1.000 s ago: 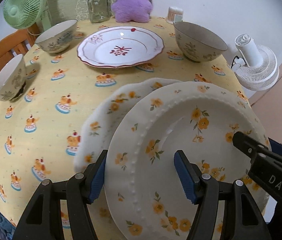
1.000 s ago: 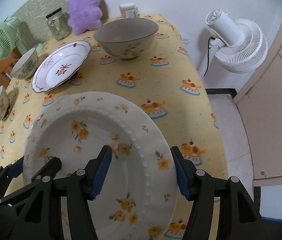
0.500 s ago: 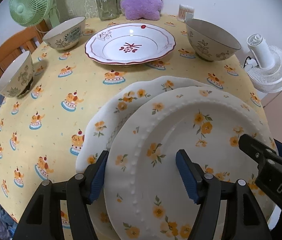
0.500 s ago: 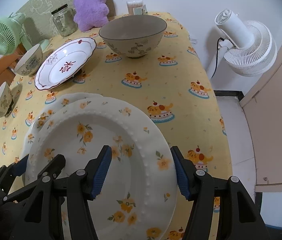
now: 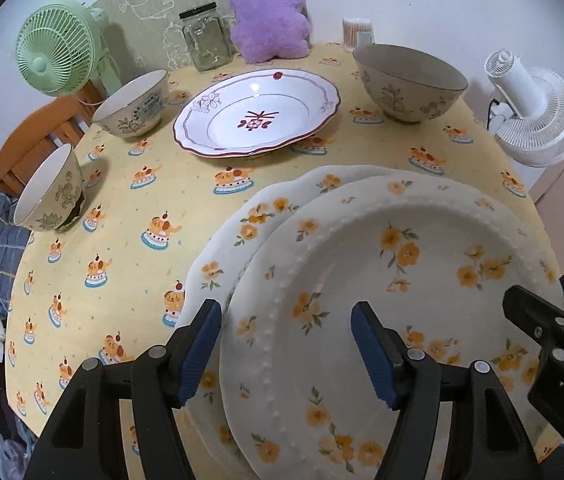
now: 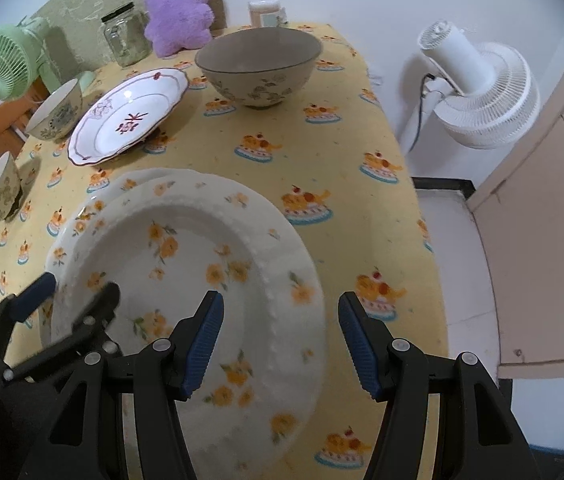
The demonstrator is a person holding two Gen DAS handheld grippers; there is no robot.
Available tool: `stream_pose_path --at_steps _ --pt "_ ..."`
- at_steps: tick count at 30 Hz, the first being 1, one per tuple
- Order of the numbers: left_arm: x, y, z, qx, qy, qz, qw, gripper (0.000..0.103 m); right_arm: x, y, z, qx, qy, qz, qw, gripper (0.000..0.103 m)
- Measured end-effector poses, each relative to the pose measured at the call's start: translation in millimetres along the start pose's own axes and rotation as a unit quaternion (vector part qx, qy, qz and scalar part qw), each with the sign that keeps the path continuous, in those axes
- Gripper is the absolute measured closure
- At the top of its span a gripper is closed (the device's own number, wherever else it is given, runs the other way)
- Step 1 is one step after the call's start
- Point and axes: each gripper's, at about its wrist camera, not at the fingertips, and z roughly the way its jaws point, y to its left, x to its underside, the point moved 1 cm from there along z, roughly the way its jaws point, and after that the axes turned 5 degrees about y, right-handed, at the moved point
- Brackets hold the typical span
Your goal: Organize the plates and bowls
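Note:
A white beaded plate with yellow flowers point(image 5: 402, 280) point(image 6: 186, 264) lies on a scalloped plate of the same pattern point(image 5: 242, 232) point(image 6: 138, 180), offset to its right. My left gripper point(image 5: 286, 340) straddles the beaded plate's left rim, one finger outside and one over the well. My right gripper point(image 6: 280, 328) straddles its right rim, and a gap shows beside the outer finger. Both stand open. Farther back sit a red-trimmed plate point(image 5: 258, 120), a large bowl point(image 5: 410, 84) and two smaller bowls point(image 5: 134, 108) point(image 5: 50, 192).
A yellow patterned cloth point(image 5: 122, 200) covers the round table. At the back stand a green fan point(image 5: 54, 52), a glass jar point(image 5: 206, 40), a purple plush point(image 5: 270, 24) and a small container point(image 5: 356, 32). A white fan point(image 6: 482, 92) stands on the floor off the right edge.
The beaded plate's right edge has drawn away from my right gripper's outer finger. The scalloped plate now shows behind it in the right wrist view. The left view has tipped up slightly.

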Motion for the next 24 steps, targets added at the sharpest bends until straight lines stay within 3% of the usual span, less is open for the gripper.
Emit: stream_pose_path --at_steps 2,3,6,24 --pt "2.5 -2.9 -1.9 0.0 0.001 0.009 1.0 0.033 4.2 -2.1 -4.7 0.0 -0.003 -0.005 1.0 0.044" --pt "4.1 -3.7 -4.3 0.006 0.001 0.012 0.9999 0.033 6.1 -2.0 -6.7 0.0 -0.005 -0.009 1.0 0.053" --pt "6.0 -3.1 -9.9 0.015 -0.003 0.012 0.9998 0.033 8.6 -1.0 -8.8 -0.007 -0.011 -0.01 1.0 0.059" --pt "9.5 11.9 -8.4 -0.007 0.005 -0.016 0.9998 0.03 -11.0 15.9 15.3 -0.039 0.008 -0.015 0.999 0.059"
